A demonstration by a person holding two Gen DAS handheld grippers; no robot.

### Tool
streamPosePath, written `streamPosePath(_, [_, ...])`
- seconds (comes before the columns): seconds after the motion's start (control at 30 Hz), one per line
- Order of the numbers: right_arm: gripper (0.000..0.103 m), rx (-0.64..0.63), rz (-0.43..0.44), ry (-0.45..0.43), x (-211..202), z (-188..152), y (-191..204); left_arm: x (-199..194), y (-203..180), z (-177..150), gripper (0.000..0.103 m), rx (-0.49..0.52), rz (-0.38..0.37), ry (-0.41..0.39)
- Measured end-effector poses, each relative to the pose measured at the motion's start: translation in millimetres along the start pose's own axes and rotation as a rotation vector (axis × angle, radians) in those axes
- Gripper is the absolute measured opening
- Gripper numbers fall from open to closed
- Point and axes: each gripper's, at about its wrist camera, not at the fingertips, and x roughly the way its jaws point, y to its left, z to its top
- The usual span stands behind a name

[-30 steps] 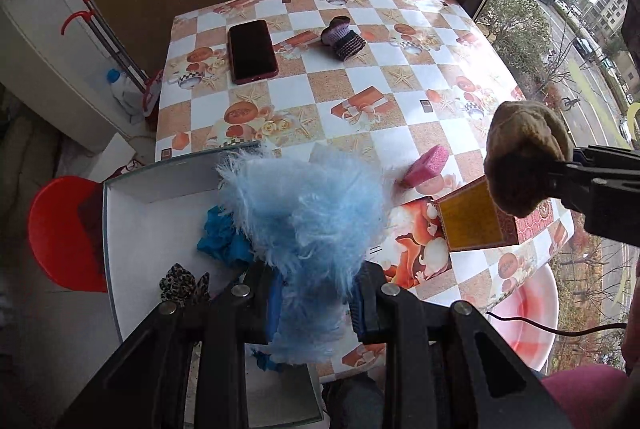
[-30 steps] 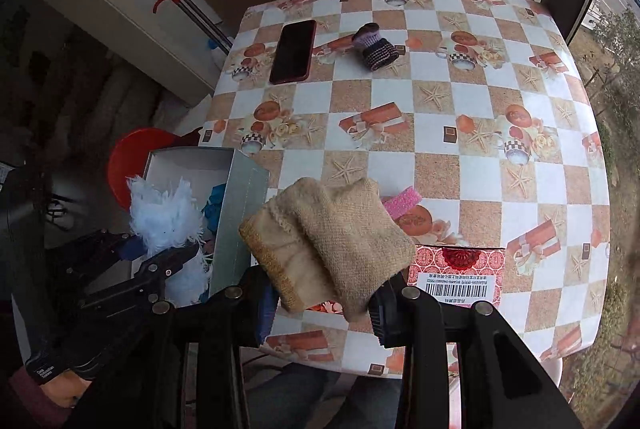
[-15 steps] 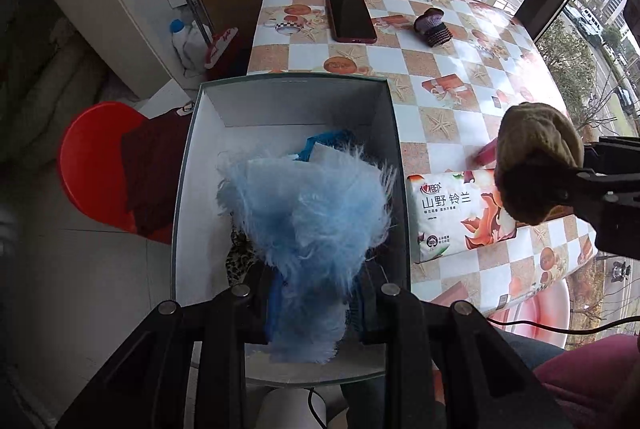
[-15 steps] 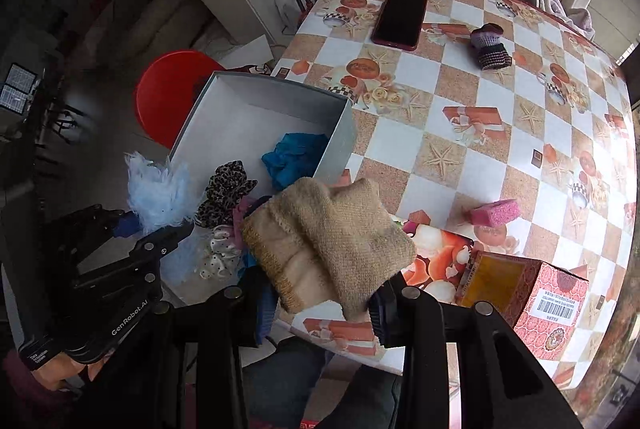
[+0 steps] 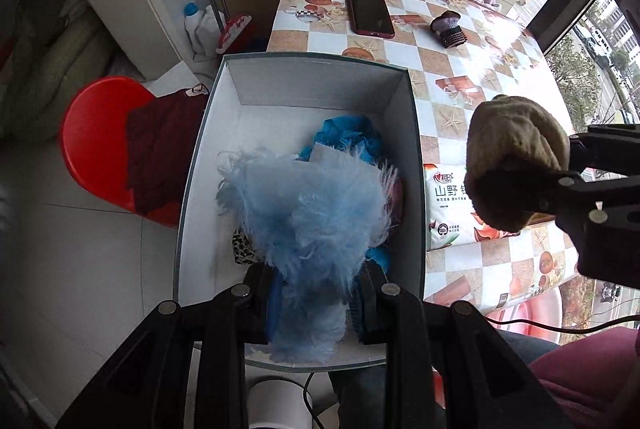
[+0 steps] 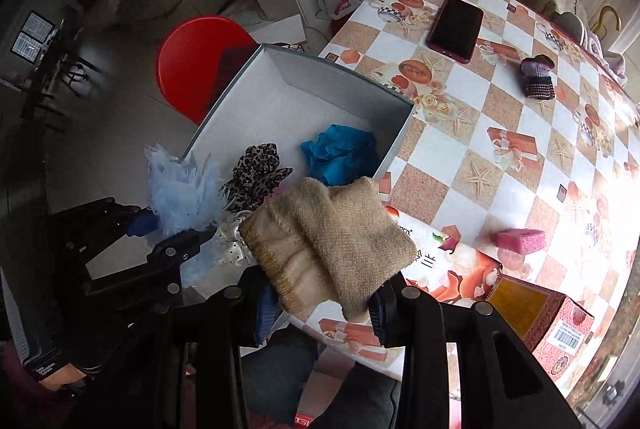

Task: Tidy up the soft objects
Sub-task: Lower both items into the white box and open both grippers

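Observation:
My left gripper [image 5: 316, 299] is shut on a fluffy light-blue feathery piece [image 5: 308, 217] and hangs over the open white box [image 5: 308, 85]. In the right wrist view that same blue piece [image 6: 180, 189] sits at the box's near left side. My right gripper [image 6: 320, 299] is shut on folded beige knit cloth [image 6: 332, 241], held above the box's near corner and the table edge. Inside the box [image 6: 320, 97] lie a crumpled blue cloth [image 6: 340, 153], a leopard-print scrunchie [image 6: 256, 169] and a white dotted piece. A purple knit item [image 6: 538, 79] and a pink sponge [image 6: 520, 241] rest on the table.
The checkered table [image 6: 500, 165] also carries a dark phone [image 6: 456, 29], a tissue pack [image 5: 448, 209] and a red carton [image 6: 540, 313]. A red stool [image 5: 100, 149] with dark cloth stands left of the box. Cleaning bottles [image 5: 200, 25] and a mop stand by the cabinet.
Both grippers have swung left from over the table to over the box, each still holding its soft item. The views have rolled as they moved.

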Motion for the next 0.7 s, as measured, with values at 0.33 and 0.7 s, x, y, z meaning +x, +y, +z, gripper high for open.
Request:
streamPosePath(0.33, [0.039,-0.011,-0.005,-0.004,1,3,5,0,1,-1,0.03,-0.002,-0.002,0.005])
streamPosePath(0.7, [0.039,-0.051,0.001,-0.009,2,12,20,1,7,-6,0.031,-0.016,0.001,0.012])
